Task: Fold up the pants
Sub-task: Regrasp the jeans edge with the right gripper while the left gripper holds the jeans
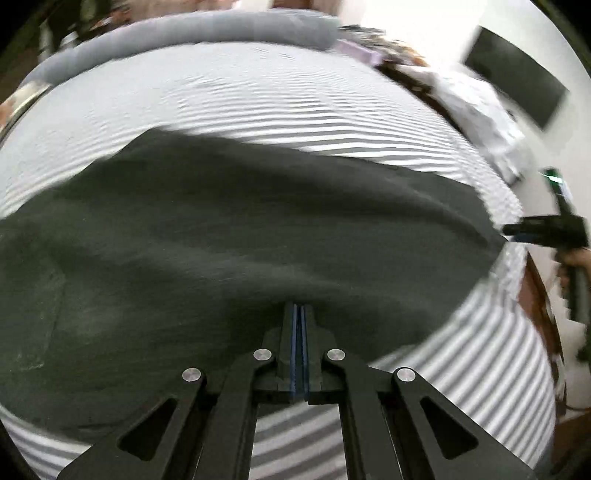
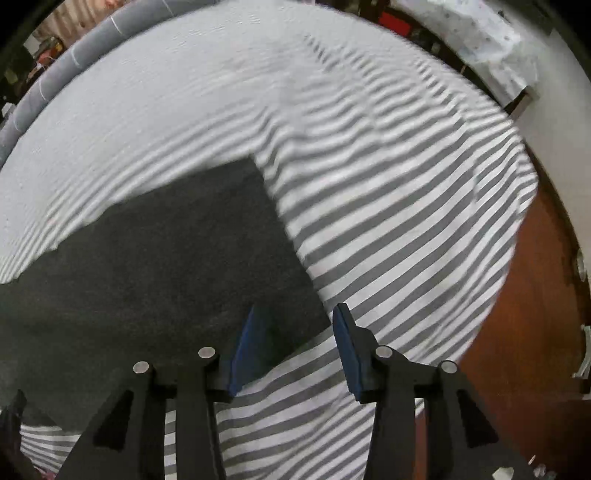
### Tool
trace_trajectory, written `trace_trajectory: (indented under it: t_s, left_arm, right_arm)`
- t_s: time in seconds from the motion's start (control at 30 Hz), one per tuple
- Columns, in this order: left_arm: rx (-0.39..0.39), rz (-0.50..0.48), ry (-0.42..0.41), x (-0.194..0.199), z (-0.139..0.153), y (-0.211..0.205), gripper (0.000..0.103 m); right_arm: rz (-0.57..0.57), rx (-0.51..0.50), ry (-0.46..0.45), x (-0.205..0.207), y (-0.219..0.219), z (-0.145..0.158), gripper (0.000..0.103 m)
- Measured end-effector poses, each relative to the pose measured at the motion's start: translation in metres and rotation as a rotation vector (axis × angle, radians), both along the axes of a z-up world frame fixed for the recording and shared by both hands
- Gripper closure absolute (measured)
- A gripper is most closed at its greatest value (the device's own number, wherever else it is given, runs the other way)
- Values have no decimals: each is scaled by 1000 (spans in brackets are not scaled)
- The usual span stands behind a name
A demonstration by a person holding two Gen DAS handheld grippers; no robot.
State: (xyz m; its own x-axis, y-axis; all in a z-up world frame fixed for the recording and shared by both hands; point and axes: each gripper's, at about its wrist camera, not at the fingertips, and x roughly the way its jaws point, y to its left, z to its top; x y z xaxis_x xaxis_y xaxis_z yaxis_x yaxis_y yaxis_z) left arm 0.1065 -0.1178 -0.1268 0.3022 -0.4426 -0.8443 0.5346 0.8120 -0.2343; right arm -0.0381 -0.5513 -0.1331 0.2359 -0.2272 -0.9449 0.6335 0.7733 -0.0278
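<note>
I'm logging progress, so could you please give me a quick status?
Left tongs shut on pants. Right tongs open over pants corner. Striped sheet clear.

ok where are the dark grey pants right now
The dark grey pants lie spread on the grey-and-white striped sheet, filling the middle of the left wrist view; in the right wrist view their corner sits lower left, between the right gripper's open jaws.

A bed fills both views, covered by a grey-and-white striped sheet (image 2: 388, 206) that wrinkles toward its right edge. A grey padded headboard (image 1: 184, 37) curves along the far edge. Beyond the right edge lies reddish-brown wooden floor (image 2: 524, 314). A white wall (image 1: 424, 22) carries a dark rectangular panel (image 1: 517, 81); a pale patterned cloth (image 2: 480, 33) hangs nearby
</note>
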Motion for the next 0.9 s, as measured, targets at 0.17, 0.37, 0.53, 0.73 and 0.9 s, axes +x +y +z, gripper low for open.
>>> trace_trajectory:
  t_s: [0.17,0.37,0.53,0.73,0.9]
  left_arm:
    - [-17,71,100,9,-22,23,101]
    - [-35,90,18,6,7,29,101]
    - [-83,177,-113,43,43,46,99]
    - [-39,284,-99,99,28,63,98]
    - [-6,310,-5,105,-7,78,98]
  right_arm:
    - [118,1,-79,39,36,43,58]
    - [482,145,-140,128,142,61,52]
    - [740,301,-103,210,233,44,52]
    - [823,536,-37,285,313,13,52]
    - [819,653,35,317,356,-13,53]
